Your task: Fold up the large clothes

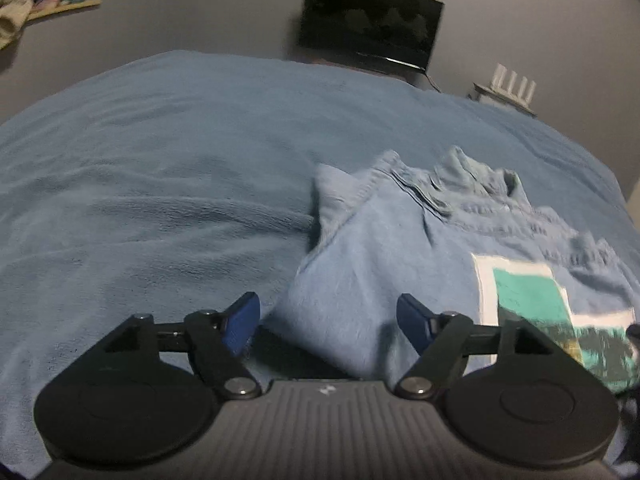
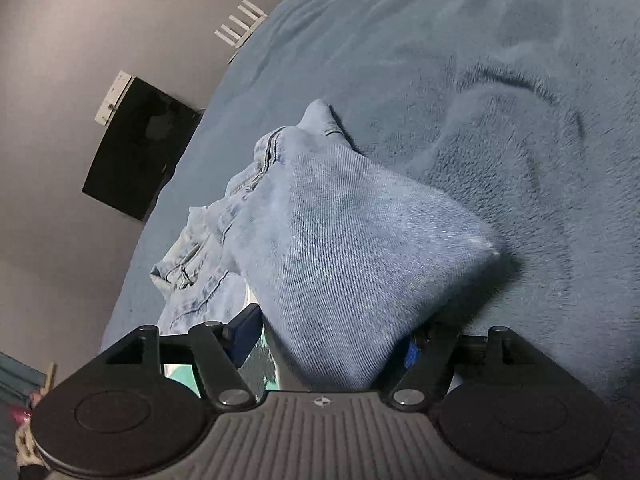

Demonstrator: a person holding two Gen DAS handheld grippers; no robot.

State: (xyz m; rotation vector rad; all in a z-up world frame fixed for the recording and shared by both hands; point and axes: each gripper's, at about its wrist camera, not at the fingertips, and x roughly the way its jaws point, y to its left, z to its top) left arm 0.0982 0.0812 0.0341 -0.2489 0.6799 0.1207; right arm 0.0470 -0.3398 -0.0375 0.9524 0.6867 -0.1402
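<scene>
A light blue denim garment [image 1: 404, 248] lies bunched on the blue bed cover, with a white and teal printed patch [image 1: 532, 300] on its right part. My left gripper [image 1: 328, 324] is open, its blue pads either side of the garment's near left corner, not closed on it. In the right wrist view the denim [image 2: 340, 248] fills the space between the fingers of my right gripper [image 2: 332, 340], which stand wide apart; the right pad is mostly hidden by cloth.
The fuzzy blue bed cover [image 1: 160, 184] spreads left and far. A dark TV [image 1: 368, 24] hangs on the grey wall behind, a white router [image 1: 512, 84] sits at the right. Clothes [image 1: 16, 12] lie on a shelf at top left.
</scene>
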